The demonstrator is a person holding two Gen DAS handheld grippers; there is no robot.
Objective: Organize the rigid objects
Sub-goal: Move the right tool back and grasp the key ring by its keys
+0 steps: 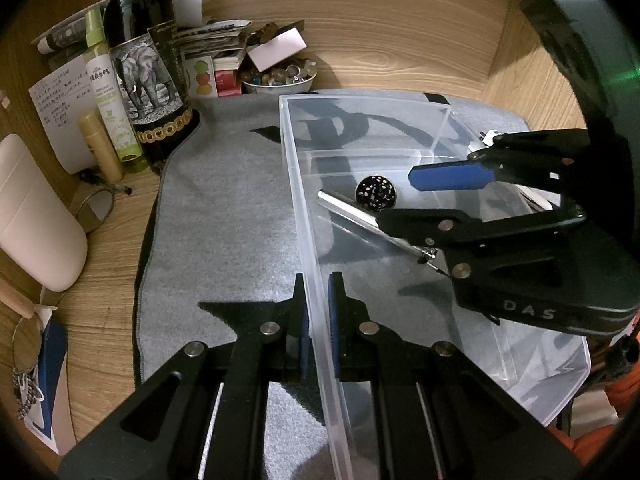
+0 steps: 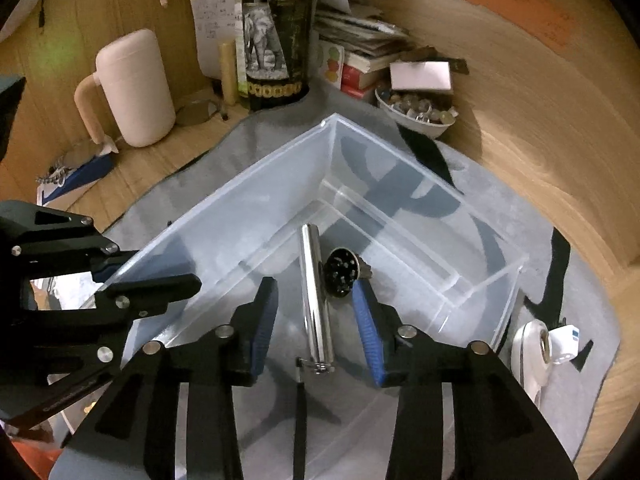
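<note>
Left gripper clamped on clear bin wall; right gripper open over silver tube w/ black disc inside bin.

The storage bin sits on the cloth, which lies on the bench. Inside the bin, the metal tube lies beside the round studded ornament. Behind the bin stand the wine bottle and a bowl of beads.

Colours in the clear bin
Between blue-padded fingers: silver tube; beside it, black speckled disc; grey cloth beneath.
</note>
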